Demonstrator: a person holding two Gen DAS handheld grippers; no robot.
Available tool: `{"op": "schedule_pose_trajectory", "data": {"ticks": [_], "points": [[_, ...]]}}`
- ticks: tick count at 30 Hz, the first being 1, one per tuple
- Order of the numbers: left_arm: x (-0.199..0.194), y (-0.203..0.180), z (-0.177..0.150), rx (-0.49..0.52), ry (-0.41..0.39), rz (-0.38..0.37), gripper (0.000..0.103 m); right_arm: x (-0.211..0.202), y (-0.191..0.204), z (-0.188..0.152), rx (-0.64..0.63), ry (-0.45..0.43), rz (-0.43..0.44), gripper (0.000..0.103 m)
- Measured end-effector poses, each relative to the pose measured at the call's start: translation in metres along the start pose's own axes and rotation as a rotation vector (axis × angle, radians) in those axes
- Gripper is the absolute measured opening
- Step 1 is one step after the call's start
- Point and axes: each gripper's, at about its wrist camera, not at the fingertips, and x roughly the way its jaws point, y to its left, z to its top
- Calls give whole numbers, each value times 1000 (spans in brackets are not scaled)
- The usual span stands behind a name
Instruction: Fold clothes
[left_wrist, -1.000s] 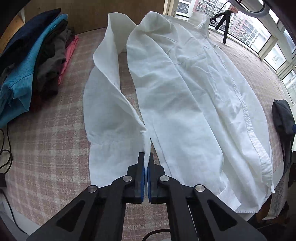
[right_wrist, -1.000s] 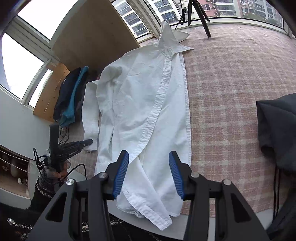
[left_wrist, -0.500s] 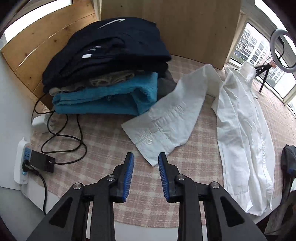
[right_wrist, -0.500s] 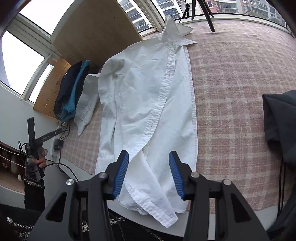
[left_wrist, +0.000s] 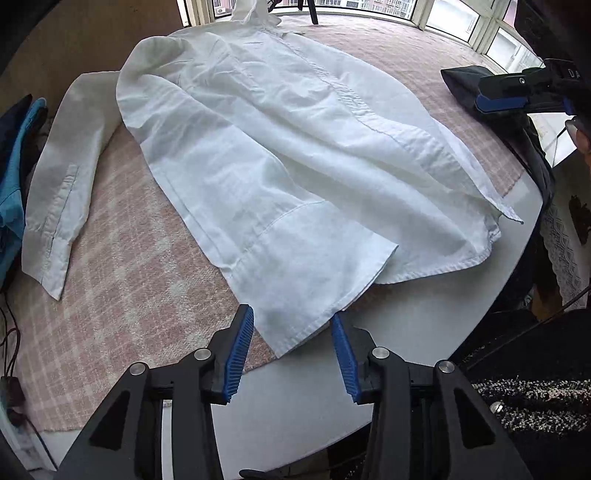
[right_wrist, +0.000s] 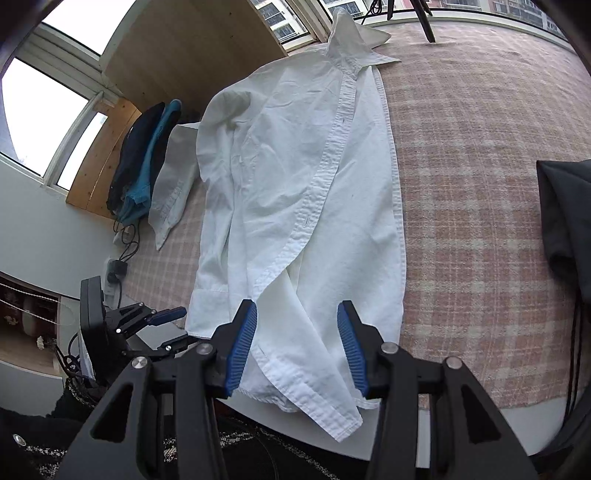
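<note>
A white button-up shirt lies spread on the pink plaid tablecloth, collar at the far end, one sleeve stretched out to the left. My left gripper is open, its blue pads either side of the shirt's lower left hem corner. My right gripper is open and empty just over the shirt at its bottom hem near the table's front edge. The left gripper also shows in the right wrist view, and the right gripper shows in the left wrist view.
A stack of folded dark and blue clothes sits at the far left by a wooden panel. A dark garment lies at the right edge. Cables and a power strip lie left of the cloth. A tripod stands behind.
My left gripper let go of the sleeve, which now lies flat to the left, and moved to the shirt's lower hem corner, opening wider. The right gripper came slightly closer to the hem.
</note>
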Motion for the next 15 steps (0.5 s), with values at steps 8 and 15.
{"op": "schedule_pose_trajectory", "data": {"ticks": [8, 15], "points": [[-30, 36, 21, -31, -142, 159, 0, 5, -1, -3, 14, -1, 14, 45], [-124, 156, 20, -45, -225, 459, 0, 12, 1, 3, 38, -12, 28, 45]]}}
